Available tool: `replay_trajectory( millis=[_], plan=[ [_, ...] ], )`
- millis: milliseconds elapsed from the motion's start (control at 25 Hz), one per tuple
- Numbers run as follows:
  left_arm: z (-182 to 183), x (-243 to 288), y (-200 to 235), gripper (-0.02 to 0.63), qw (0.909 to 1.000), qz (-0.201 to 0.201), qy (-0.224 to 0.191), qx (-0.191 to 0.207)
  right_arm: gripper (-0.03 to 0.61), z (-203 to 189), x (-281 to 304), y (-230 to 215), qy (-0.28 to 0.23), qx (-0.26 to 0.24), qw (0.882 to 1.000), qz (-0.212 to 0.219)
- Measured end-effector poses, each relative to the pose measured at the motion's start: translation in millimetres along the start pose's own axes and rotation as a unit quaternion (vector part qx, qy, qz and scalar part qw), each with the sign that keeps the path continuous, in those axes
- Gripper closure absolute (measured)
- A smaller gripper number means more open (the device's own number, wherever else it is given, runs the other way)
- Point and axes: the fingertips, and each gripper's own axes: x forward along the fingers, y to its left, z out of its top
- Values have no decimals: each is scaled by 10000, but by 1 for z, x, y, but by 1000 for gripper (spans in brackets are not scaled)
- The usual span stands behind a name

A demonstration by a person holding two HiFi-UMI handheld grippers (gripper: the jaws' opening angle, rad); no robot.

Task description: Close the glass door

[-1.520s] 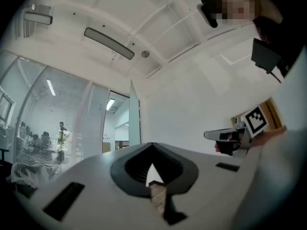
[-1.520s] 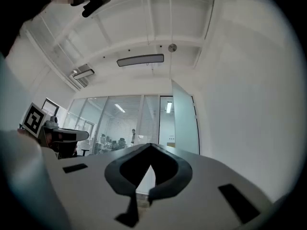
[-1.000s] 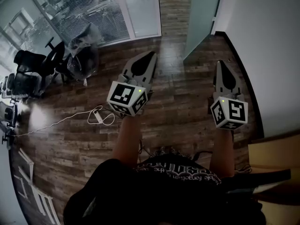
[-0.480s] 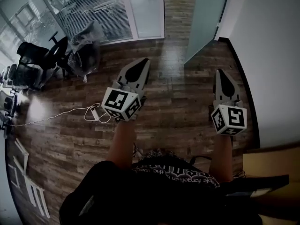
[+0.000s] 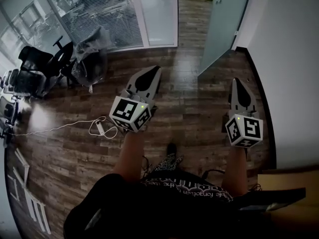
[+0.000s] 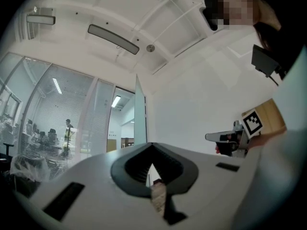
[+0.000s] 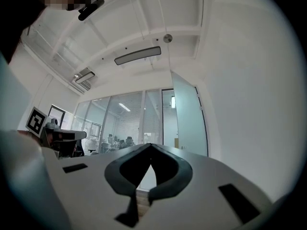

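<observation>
The glass door [image 5: 223,26] is a frosted pale-green panel standing open at the top right of the head view, swung in toward the white wall. It also shows as a tall panel in the left gripper view [image 6: 140,114] and the right gripper view [image 7: 188,123]. My left gripper [image 5: 154,69] is held out over the wooden floor, pointing toward the doorway, shut with nothing in it [image 6: 152,146]. My right gripper [image 5: 237,81] is further right near the wall, also shut and empty [image 7: 151,146]. Both are well short of the door.
A glass wall with blinds [image 5: 99,14] runs along the back left. Black office chairs [image 5: 35,68] and a plastic-wrapped chair [image 5: 89,54] stand before it. A white power strip with its cable [image 5: 102,128] lies on the floor. A white wall [image 5: 294,59] bounds the right, with a wooden surface [image 5: 284,178] below it.
The person has stepped forward and a shoe now shows below the grippers. The door and doorway sit slightly nearer. Both grippers have sunk a little in the picture and stay shut.
</observation>
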Motion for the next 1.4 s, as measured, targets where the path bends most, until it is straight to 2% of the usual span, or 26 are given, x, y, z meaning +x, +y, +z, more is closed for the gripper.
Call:
replay_trajectory(
  millis=[400,600,800,1000,1400],
  plan=[
    [-25,114,75,612,9993,-348,-131,-102,575,-13,111,-40,-147,13,9993,-340],
    [-32,154,96,612,9985,-513,-173,-89,575,-20,148,-57,-170,22,9989,-440],
    [-49,186,112,612,9981,-528,-103,-310,575,-34,179,-73,-14,45,9988,-488],
    [-57,230,124,612,9981,-560,-49,-257,575,-42,219,-99,-22,57,9986,-520],
    [-74,340,153,612,9994,-294,-92,-154,574,-58,320,-176,-78,-99,9991,-406]
  ],
)
